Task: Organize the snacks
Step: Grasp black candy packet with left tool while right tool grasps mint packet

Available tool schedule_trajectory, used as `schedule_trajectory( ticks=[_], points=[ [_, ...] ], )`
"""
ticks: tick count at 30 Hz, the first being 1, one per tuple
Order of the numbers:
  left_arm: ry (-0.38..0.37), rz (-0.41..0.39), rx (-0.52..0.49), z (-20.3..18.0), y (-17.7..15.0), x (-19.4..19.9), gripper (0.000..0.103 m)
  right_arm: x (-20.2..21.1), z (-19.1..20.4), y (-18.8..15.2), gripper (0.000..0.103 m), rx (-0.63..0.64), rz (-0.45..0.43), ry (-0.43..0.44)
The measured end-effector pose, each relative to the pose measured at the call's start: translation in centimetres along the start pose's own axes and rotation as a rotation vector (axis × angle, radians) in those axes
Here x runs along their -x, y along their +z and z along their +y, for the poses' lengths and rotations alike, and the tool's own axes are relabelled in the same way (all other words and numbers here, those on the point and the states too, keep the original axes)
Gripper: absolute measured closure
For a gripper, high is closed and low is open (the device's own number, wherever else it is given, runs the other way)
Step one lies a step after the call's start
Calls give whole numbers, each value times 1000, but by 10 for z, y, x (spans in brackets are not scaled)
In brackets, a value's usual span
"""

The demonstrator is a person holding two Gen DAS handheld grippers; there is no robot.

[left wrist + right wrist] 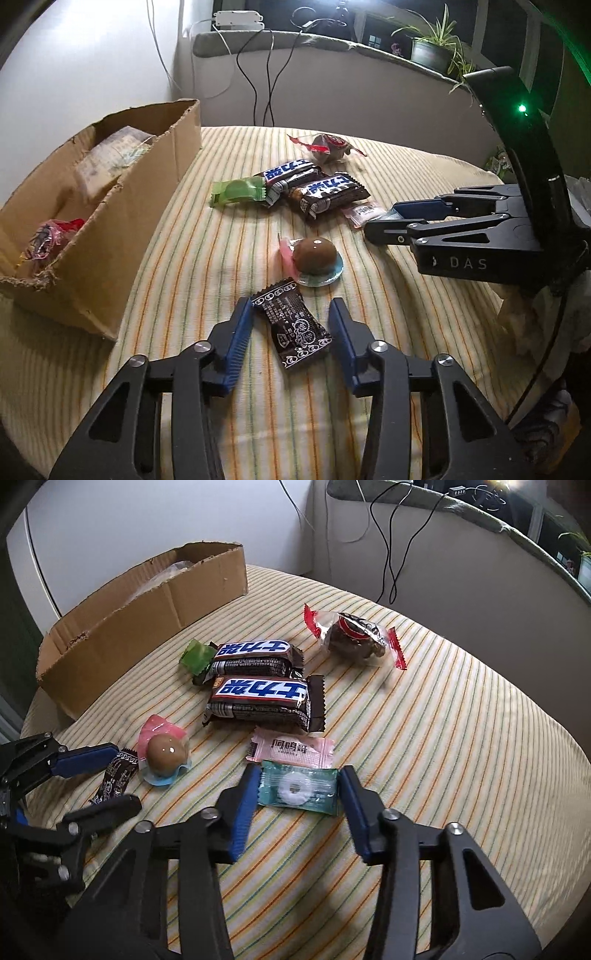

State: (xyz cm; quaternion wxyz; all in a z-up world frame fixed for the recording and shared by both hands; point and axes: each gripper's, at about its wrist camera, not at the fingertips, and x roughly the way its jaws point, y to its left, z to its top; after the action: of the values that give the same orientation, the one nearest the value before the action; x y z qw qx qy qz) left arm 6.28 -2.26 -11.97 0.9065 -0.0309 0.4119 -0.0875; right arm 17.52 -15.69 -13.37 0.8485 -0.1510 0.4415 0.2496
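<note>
My left gripper (291, 310) is open, its fingers on either side of a small black candy packet (295, 328) lying on the striped cloth. My right gripper (299, 779) is open around a teal packet with a white ring candy (299, 786). Beyond lie a pink packet (291, 751), two dark chocolate bars (266, 701), a green packet (195, 657), a brown egg in a pink and blue cup (164, 753) and a clear bag of brown snacks (354, 635). A cardboard box (122, 221) with several packets stands to the left.
The table (461, 738) has a yellow striped cloth. Black cables (262, 74) hang down the wall behind it. A potted plant (432, 48) stands on the window ledge. The right gripper's body (480, 236) reaches in from the right in the left wrist view.
</note>
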Motion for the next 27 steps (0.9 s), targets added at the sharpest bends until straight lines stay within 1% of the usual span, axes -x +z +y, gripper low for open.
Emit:
schedule_trajectory(
  ticks=[1, 2, 4, 5, 12, 17, 21, 27],
  points=[
    [2, -1, -1, 1, 0, 0, 68, 0, 1, 0, 61, 4, 2, 0],
    [2, -2, -2, 2, 0, 0, 72, 1, 1, 0, 65, 9, 4, 0],
    [-3, -2, 0, 5, 0, 1, 76, 2, 3, -1, 66, 14, 6, 2],
    [-9, -1, 4, 7, 0, 1, 77, 3, 4, -1, 67, 15, 7, 2],
    [-27, -13, 46, 16, 0, 5, 77, 8, 10, -6, 68, 27, 10, -4],
    [-22, -32, 52, 19, 2, 15, 77, 16, 10, -9, 69, 15, -3, 5],
    [-20, -63, 57, 24, 7, 27, 77, 28, 11, -8, 69, 11, -24, 6],
    [-15, -114, 59, 34, 18, 44, 77, 48, 18, 1, 68, 17, -65, 9]
  ],
)
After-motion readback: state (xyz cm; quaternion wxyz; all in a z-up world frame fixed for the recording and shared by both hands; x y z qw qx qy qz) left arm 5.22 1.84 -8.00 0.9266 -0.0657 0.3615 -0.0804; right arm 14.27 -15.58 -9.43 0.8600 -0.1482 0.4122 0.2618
